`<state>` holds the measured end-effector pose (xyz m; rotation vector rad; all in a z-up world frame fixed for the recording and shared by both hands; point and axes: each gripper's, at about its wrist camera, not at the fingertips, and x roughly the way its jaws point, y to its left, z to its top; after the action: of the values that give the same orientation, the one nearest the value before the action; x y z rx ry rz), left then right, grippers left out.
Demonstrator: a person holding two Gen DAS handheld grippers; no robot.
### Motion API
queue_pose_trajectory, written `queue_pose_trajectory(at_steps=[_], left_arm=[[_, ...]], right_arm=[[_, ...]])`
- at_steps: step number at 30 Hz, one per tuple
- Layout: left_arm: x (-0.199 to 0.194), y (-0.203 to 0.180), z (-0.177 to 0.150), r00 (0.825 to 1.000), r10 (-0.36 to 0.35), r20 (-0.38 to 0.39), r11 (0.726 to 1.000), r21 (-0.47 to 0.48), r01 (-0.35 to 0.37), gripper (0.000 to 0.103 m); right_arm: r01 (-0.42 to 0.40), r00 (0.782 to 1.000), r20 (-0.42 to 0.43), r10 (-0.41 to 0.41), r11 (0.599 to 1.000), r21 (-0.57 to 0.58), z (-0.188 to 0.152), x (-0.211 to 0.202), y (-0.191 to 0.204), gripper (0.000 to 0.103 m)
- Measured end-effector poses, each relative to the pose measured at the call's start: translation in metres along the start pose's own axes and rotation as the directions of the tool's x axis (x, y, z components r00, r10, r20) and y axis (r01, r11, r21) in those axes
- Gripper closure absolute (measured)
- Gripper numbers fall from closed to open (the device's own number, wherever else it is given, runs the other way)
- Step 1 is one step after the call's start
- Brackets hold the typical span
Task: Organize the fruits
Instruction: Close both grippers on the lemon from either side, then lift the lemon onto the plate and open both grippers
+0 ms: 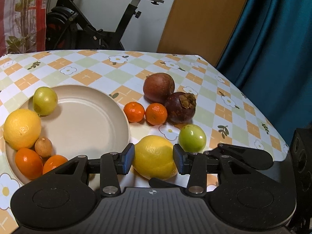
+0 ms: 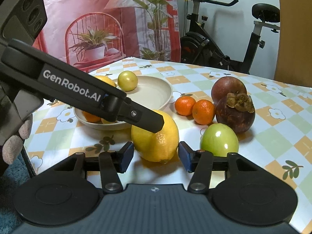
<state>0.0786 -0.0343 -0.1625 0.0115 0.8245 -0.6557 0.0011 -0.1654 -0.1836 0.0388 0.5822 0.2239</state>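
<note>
A yellow lemon (image 1: 154, 157) lies on the tablecloth just right of a beige plate (image 1: 87, 117). My left gripper (image 1: 154, 159) has its blue pads against the lemon's two sides. My right gripper (image 2: 156, 156) is open, with its pads a little off the same lemon (image 2: 156, 138). The left gripper's finger (image 2: 144, 118) crosses the right wrist view. The plate holds a lemon (image 1: 22, 128), a yellow-green fruit (image 1: 44, 100), oranges (image 1: 29, 162) and a small brown fruit (image 1: 43, 147). On the cloth lie two mandarins (image 1: 145, 113), a green fruit (image 1: 192, 138), a mangosteen (image 1: 182, 107) and a red-brown fruit (image 1: 159, 86).
The checked tablecloth (image 1: 224, 107) ends at the right edge near a teal curtain (image 1: 273, 48). An exercise bike (image 1: 93, 29) stands behind the table. A gloved hand (image 2: 15, 140) holds the left gripper at the table's near-left side.
</note>
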Motion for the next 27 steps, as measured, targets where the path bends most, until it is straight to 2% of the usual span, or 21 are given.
queue_pose_trajectory(at_steps=[11, 16, 20, 22, 27], left_arm=[[0.005, -0.002, 0.004, 1.000, 0.018, 0.013, 1.000, 0.016, -0.018, 0.056], [0.004, -0.006, 0.000, 1.000, 0.016, 0.016, 0.999, 0.036, -0.017, 0.056], [0.005, -0.008, -0.002, 1.000, 0.021, 0.016, 0.999, 0.045, -0.022, 0.054], [0.006, -0.010, -0.003, 1.000, 0.027, 0.013, 0.998, 0.060, -0.027, 0.048], [0.000, -0.006, -0.002, 0.999, 0.004, 0.051, 0.999, 0.035, -0.006, 0.048]], right_arm=[[0.003, 1.000, 0.009, -0.003, 1.000, 0.006, -0.001, 0.000, 0.000, 0.053], [-0.004, 1.000, 0.000, 0.004, 1.000, 0.017, -0.001, 0.004, -0.002, 0.050], [-0.014, 1.000, -0.017, 0.015, 0.999, 0.038, 0.000, 0.012, -0.004, 0.049], [-0.014, 1.000, -0.017, 0.015, 0.999, 0.038, 0.001, 0.011, -0.003, 0.050], [-0.020, 1.000, 0.013, 0.019, 0.999, 0.037, 0.004, 0.003, -0.001, 0.050]])
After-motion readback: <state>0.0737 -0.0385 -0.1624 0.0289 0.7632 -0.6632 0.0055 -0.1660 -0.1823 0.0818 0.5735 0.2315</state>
